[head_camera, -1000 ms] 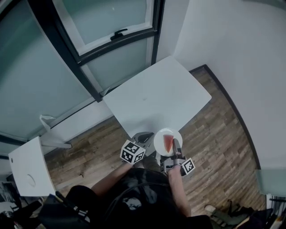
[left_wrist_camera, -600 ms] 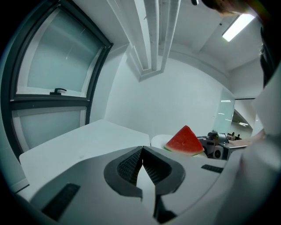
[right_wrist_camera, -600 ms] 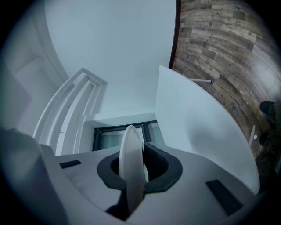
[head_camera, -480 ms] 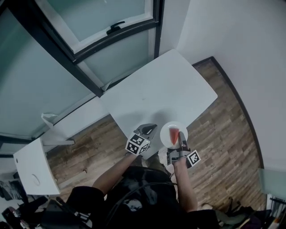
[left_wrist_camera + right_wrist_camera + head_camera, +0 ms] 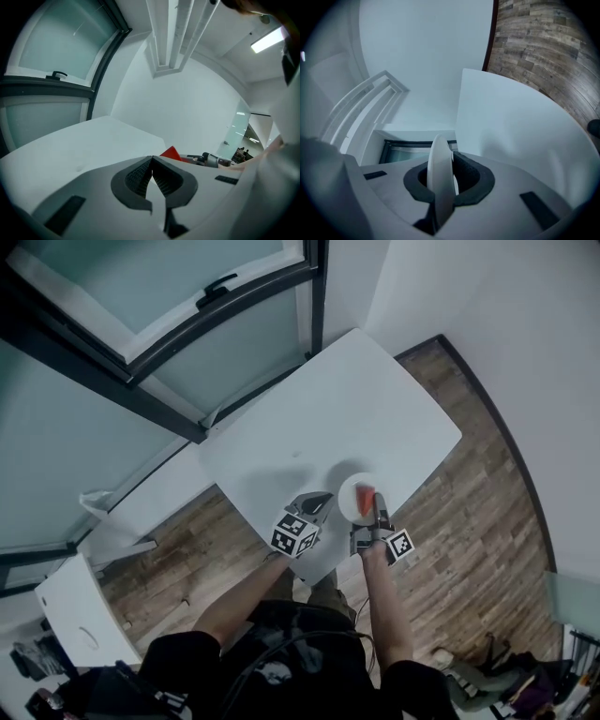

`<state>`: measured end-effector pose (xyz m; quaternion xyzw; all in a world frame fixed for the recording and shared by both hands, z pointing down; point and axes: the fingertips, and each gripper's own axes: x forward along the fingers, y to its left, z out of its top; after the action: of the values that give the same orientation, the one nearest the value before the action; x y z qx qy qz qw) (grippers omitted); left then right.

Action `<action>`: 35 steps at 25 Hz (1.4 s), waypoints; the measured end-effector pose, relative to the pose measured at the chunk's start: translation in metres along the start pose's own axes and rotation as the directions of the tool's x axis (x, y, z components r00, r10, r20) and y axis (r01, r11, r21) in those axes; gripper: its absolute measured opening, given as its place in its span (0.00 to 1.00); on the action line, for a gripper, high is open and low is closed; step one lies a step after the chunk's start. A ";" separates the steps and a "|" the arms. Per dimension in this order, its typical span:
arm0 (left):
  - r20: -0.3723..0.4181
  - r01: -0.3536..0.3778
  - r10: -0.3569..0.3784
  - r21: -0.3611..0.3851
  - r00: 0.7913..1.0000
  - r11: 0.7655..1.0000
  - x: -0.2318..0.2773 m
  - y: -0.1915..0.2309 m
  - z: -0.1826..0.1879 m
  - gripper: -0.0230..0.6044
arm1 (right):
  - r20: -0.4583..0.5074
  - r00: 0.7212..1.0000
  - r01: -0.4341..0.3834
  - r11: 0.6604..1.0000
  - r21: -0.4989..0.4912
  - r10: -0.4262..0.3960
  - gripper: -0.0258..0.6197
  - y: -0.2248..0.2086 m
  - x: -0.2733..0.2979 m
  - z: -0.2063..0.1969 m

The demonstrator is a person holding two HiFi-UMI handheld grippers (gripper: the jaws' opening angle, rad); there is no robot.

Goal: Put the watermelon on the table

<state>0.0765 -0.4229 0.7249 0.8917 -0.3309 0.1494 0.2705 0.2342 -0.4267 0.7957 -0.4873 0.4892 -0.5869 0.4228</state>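
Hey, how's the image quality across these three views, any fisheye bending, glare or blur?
Head view: strong fisheye, the window frame bows; dim, even light on the table, no glare. Left gripper view: dark vignetted corners, a ceiling light blown out at upper right, the watermelon tip fairly sharp. Right gripper view: scene turned sideways, the plate edge-on between the jaws, soft from closeness.

support: white table [image 5: 309, 427], rounded corners | stands on: wood-plank floor [image 5: 469, 512] | far side: close by window [image 5: 141, 352] | near edge: plate [image 5: 349, 493] over it, contact with tabletop not discernible
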 end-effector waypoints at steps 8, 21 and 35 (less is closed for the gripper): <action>-0.046 -0.019 0.018 -0.017 0.999 1.000 0.045 0.049 -0.004 0.05 | 0.071 0.992 0.100 0.995 0.024 -0.102 0.09 -0.046 0.064 0.017; -0.072 0.032 -0.037 -0.065 0.997 0.997 0.056 0.046 -0.012 0.05 | 0.146 0.866 0.499 0.832 -0.242 -0.477 0.14 -0.072 0.096 0.046; -0.051 0.066 -0.069 -0.055 0.996 0.996 0.052 0.018 -0.004 0.05 | 0.312 0.786 0.520 0.298 -0.800 -0.533 0.38 -0.052 0.063 0.095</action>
<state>0.1022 -0.4582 0.7578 0.8905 -0.2973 0.1550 0.3076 0.3166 -0.4951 0.8611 -0.7575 0.5275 -0.3727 -0.0952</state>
